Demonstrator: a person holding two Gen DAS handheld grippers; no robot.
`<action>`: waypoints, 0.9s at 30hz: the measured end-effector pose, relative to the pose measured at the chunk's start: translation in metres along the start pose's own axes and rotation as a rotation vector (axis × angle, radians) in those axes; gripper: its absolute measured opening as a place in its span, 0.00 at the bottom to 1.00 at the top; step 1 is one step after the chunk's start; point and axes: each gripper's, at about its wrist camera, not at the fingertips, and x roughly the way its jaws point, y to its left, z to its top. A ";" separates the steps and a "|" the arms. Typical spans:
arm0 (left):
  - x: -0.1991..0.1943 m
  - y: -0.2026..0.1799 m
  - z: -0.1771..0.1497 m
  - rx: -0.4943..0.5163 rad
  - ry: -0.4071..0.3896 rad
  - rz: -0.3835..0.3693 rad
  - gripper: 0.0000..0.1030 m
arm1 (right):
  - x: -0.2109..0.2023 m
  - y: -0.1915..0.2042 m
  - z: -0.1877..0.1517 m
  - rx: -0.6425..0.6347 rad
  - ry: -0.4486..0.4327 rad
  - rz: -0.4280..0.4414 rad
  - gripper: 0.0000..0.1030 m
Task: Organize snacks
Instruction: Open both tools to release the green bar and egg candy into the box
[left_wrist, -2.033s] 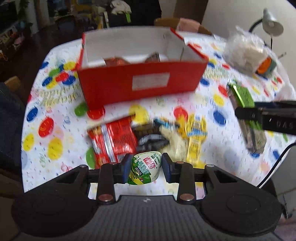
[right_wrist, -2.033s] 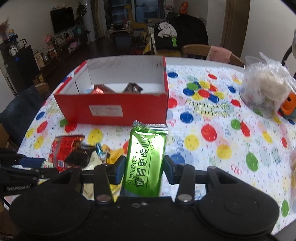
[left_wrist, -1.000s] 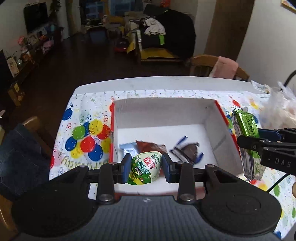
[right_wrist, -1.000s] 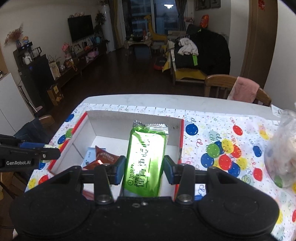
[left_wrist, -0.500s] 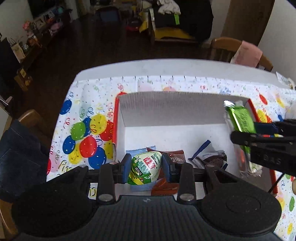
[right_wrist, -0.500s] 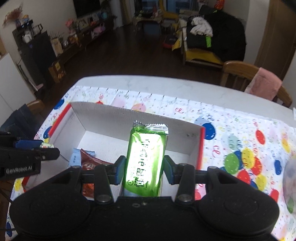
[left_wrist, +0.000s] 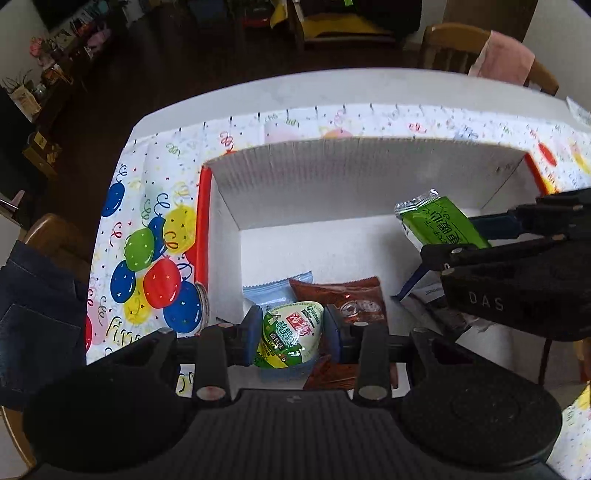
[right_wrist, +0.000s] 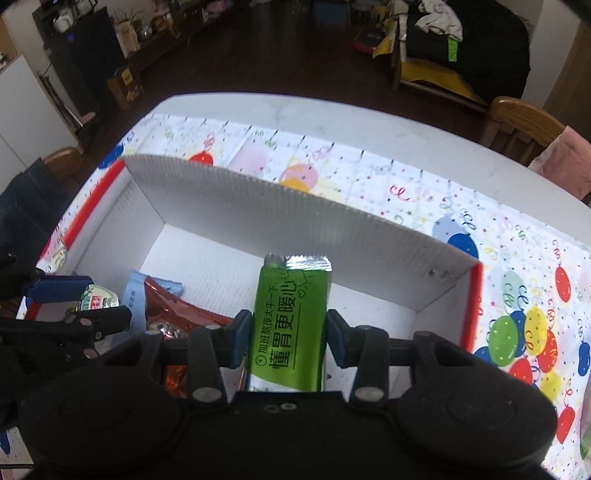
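Presently both grippers hang over the open box (left_wrist: 229, 236), a red carton with white corrugated inner walls, standing on a table (left_wrist: 332, 83) under a balloon-printed cloth (left_wrist: 147, 258); the left gripper (left_wrist: 291, 334) has its blue pads pressed on a small jelly cup (left_wrist: 291, 334) with a green-and-white lid, held over the box's 7 o'clock corner in the left wrist view; directly beneath it, on the white floor of the box, lie a pale blue packet (left_wrist: 275, 290) and, just beside it toward 3 o'clock, a brown packet (left_wrist: 351, 301); further toward 3 o'clock a dark wrapper with a blue edge (left_wrist: 421, 282) shows partly under the other tool; the right gripper (right_wrist: 290, 338) is narrowed around a long green snack bar (right_wrist: 290, 317) with a silver crimped end, its jaws standing close at either edge of the wrapper, the bar pointing toward 12 o'clock in the right wrist view, above the middle of the box floor; in the left wrist view that same bar (left_wrist: 439, 225) juts in from 3 o'clock, tilted toward 10 o'clock; a wooden chair (left_wrist: 447, 48) with a pink cloth (left_wrist: 506, 59) on its back stands beyond the table at 1 o'clock.
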 end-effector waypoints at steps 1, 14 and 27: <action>0.002 0.000 0.000 0.002 0.006 0.004 0.34 | 0.003 0.000 0.001 -0.003 0.006 0.001 0.40; 0.013 0.002 -0.005 -0.012 0.036 0.004 0.36 | 0.004 0.000 -0.002 -0.008 0.013 0.013 0.39; -0.008 0.005 -0.014 -0.030 -0.018 -0.030 0.51 | -0.033 -0.001 -0.019 0.027 -0.046 0.028 0.45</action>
